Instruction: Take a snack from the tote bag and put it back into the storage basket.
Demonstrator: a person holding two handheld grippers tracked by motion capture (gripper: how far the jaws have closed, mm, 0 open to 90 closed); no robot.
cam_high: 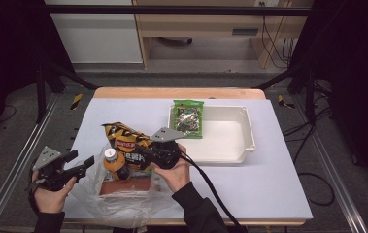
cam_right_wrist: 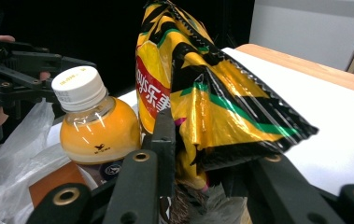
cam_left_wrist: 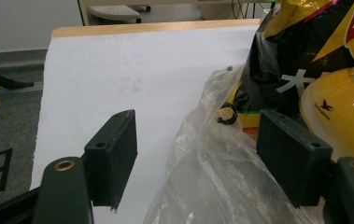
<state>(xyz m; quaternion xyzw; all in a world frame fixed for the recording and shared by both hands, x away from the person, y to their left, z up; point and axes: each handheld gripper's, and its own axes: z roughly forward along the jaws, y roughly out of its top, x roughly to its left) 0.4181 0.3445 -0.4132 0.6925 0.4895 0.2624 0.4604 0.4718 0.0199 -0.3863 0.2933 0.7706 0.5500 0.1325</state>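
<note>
Gripping a crinkled black-and-yellow chip bag (cam_right_wrist: 202,88), the right gripper's (cam_high: 148,151) jaws pinch it; left gripper's (cam_high: 85,164) jaws gape.

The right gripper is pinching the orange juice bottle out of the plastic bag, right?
Not quite. The right gripper is pinching the black-and-yellow chip bag, not the orange juice bottle, which stands beside it in the plastic bag. The right gripper view shows it.

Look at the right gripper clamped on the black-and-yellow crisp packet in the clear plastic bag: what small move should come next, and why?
Probably lift the right gripper straight up a little. Its jaws are shut on the black-and-yellow crisp packet, which stands in the clear plastic bag beside the orange juice bottle. The left gripper is open at the bag's edge, and the white tray already holds a green packet.
</note>
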